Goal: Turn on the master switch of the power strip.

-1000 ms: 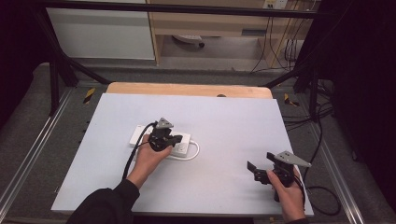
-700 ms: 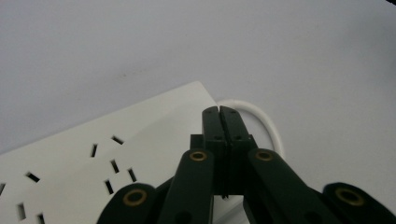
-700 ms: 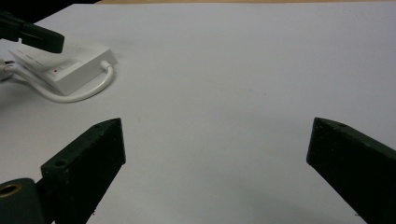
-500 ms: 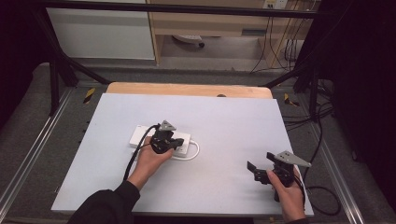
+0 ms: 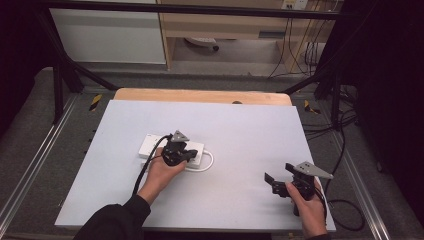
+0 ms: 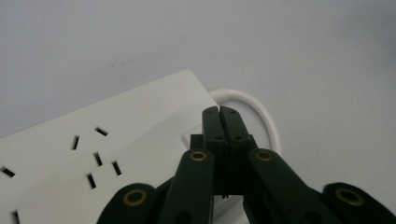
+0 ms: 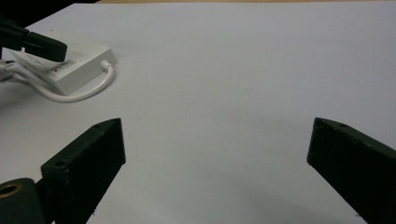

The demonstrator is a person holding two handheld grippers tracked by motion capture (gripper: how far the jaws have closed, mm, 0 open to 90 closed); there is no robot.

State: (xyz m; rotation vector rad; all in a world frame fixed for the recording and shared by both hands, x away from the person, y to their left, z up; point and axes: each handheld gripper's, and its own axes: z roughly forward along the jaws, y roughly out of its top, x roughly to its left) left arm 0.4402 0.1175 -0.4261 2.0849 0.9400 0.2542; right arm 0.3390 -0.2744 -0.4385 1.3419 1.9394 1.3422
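White power strip (image 5: 170, 152), one, lies left of centre on the counter (image 5: 250, 130), its cable (image 5: 207, 162) looped beside it; bare surface all around. Left hand-held gripper (image 6: 219, 112), jaws closed and empty, hovers over its end; right hand-held gripper (image 7: 215, 154) gapes, empty, near the front edge.

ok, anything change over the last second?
No visible change. The left gripper is shut, its tips over the end of the white power strip beside the cable loop. The right gripper is open above bare table at the near right, holding nothing. Strip and cable lie as before.
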